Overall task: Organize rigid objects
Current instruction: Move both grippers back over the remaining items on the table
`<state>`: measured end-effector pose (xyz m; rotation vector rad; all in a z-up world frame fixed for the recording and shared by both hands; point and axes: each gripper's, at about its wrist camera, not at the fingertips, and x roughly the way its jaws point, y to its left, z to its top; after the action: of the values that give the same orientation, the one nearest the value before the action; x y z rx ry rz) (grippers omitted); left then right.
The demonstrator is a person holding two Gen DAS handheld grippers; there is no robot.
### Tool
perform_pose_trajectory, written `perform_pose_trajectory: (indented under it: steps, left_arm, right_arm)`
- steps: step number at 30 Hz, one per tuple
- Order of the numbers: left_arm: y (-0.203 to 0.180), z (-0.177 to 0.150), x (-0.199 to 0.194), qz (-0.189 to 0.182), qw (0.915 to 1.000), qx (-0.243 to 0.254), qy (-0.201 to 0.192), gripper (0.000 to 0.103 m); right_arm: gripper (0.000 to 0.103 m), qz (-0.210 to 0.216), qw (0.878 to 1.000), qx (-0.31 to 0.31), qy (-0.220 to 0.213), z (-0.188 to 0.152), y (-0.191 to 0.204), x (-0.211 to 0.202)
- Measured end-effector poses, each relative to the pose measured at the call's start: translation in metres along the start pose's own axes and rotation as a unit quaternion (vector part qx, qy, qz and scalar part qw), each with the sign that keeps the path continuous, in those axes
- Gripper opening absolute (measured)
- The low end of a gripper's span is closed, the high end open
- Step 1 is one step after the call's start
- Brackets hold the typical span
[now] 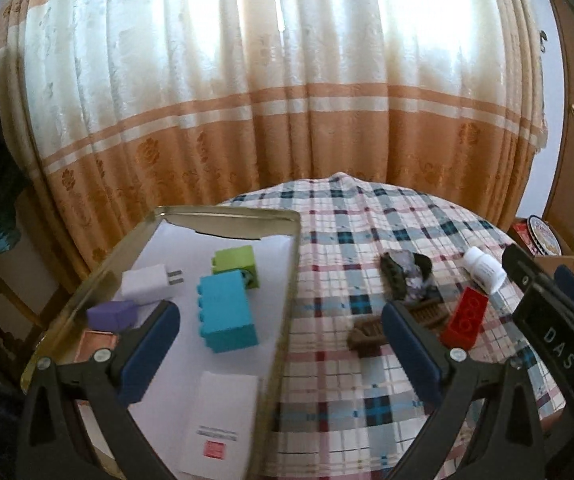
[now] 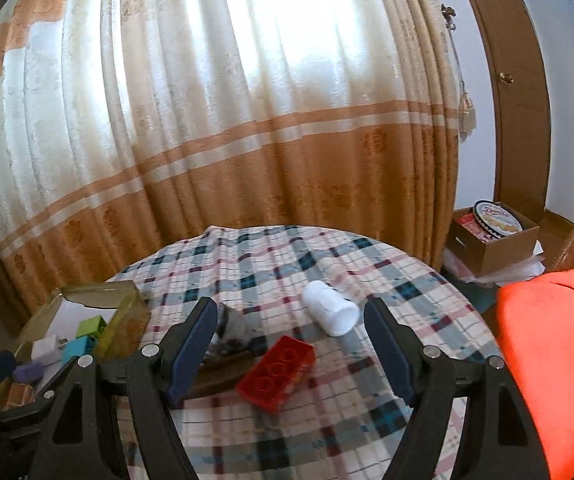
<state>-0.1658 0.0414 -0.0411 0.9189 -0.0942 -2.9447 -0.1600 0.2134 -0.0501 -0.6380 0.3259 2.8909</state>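
Note:
A gold tin (image 1: pixel 223 213) lined with white paper stands at the left of the plaid table (image 1: pixel 367 220). In it are a blue block (image 1: pixel 227 316), a green block (image 1: pixel 235 264), a white plug (image 1: pixel 147 284), a purple block (image 1: pixel 113 314) and a white card (image 1: pixel 223 416). My left gripper (image 1: pixel 283 340) is open and astride the tin's right wall, touching nothing. On the cloth lie a red brick (image 2: pixel 277 368), a white bottle (image 2: pixel 331 308) on its side, a dark lump (image 2: pixel 235 328) and a brown wooden piece (image 2: pixel 223 372). My right gripper (image 2: pixel 291 344) is open above the red brick, pads clear of it.
An orange and cream curtain (image 2: pixel 247 140) hangs close behind the table. A cardboard box (image 2: pixel 499 244) with a round biscuit tin sits on the floor at the right. An orange cushion (image 2: pixel 547 340) lies beside the table's right edge. A wooden door (image 2: pixel 519 100) stands behind the box.

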Motion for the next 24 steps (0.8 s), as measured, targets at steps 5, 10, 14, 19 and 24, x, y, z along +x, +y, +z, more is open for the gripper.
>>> perform_pose_trajectory:
  steps: [5, 10, 14, 19, 24]
  left_arm:
    - [-0.012, -0.005, -0.002, -0.002, 0.9999, 0.005, -0.011, 0.102]
    - [-0.021, -0.007, 0.0, -0.002, 0.9999, 0.016, -0.007, 0.102]
    - [-0.025, -0.009, -0.001, -0.005, 0.9998, 0.02, -0.004, 0.102]
    - [-0.03, -0.011, 0.004, -0.005, 0.9997, 0.023, 0.006, 0.102]
    - [-0.036, -0.013, 0.01, -0.014, 0.9994, 0.017, 0.026, 0.102]
  right_arm:
    - [0.078, -0.001, 1.0, 0.02, -0.008, 0.0, -0.015, -0.005]
    - [0.078, -0.016, 0.999, -0.022, -0.027, 0.002, -0.016, -0.01]
    - [0.078, -0.03, 0.998, -0.039, -0.048, 0.005, -0.026, -0.016]
    - [0.078, -0.053, 0.995, -0.056, -0.063, 0.011, -0.044, -0.017]
    - [0.078, -0.051, 0.997, -0.019, -0.06, 0.015, -0.062, -0.014]
